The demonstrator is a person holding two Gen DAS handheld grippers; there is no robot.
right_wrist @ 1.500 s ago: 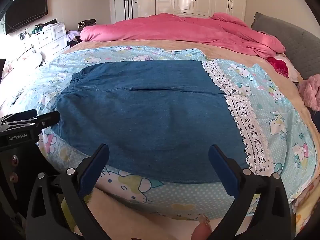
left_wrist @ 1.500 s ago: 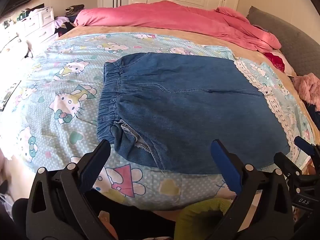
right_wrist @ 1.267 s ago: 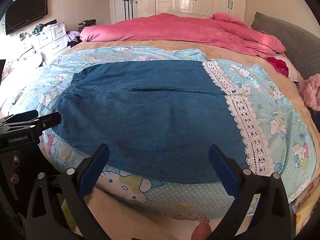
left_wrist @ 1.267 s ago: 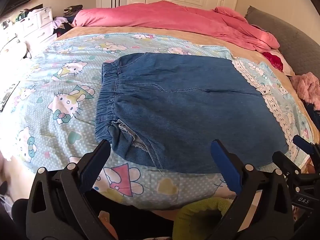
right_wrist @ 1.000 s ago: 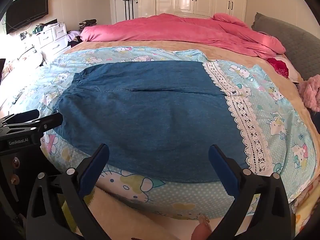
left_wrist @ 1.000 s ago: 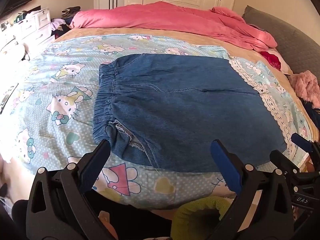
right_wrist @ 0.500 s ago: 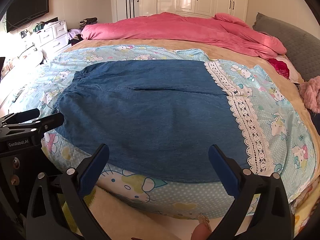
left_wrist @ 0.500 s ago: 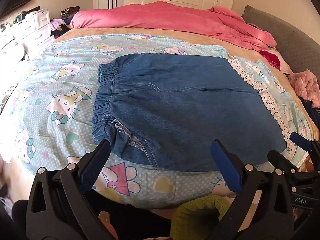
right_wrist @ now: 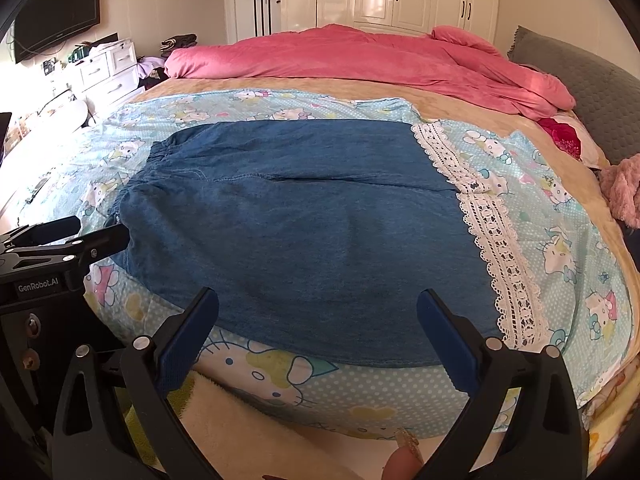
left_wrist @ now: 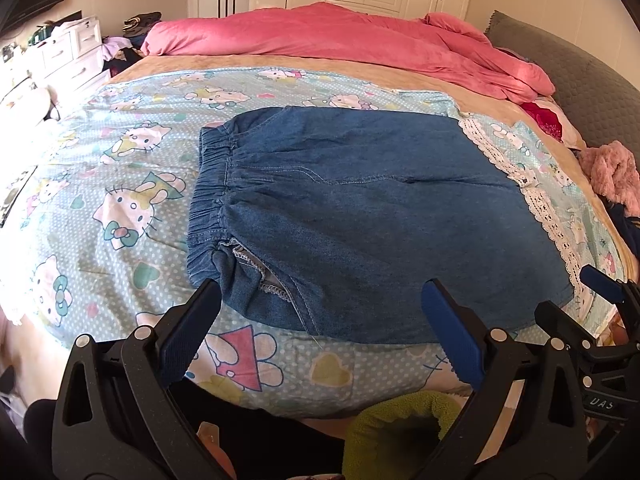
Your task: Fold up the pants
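Note:
Blue denim pants (left_wrist: 360, 216) lie flat on the bed, elastic waistband (left_wrist: 208, 196) to the left and white lace hems (right_wrist: 496, 248) to the right. They also fill the middle of the right wrist view (right_wrist: 304, 232). My left gripper (left_wrist: 320, 312) is open and empty, above the bed's near edge just short of the pants' waist corner. My right gripper (right_wrist: 318, 316) is open and empty, at the near edge before the leg part. Each gripper shows at the side of the other's view.
A light blue cartoon-print sheet (left_wrist: 120, 184) covers the bed under the pants. A pink duvet (left_wrist: 340, 40) is heaped at the far side. A grey headboard (left_wrist: 568, 76) and a pink fuzzy garment (left_wrist: 612, 172) are at the right. White drawers (right_wrist: 108, 68) stand at the left.
Both grippers have drifted slightly; the pants sit a little higher in the views. Both stay open and empty. The pants have not moved.

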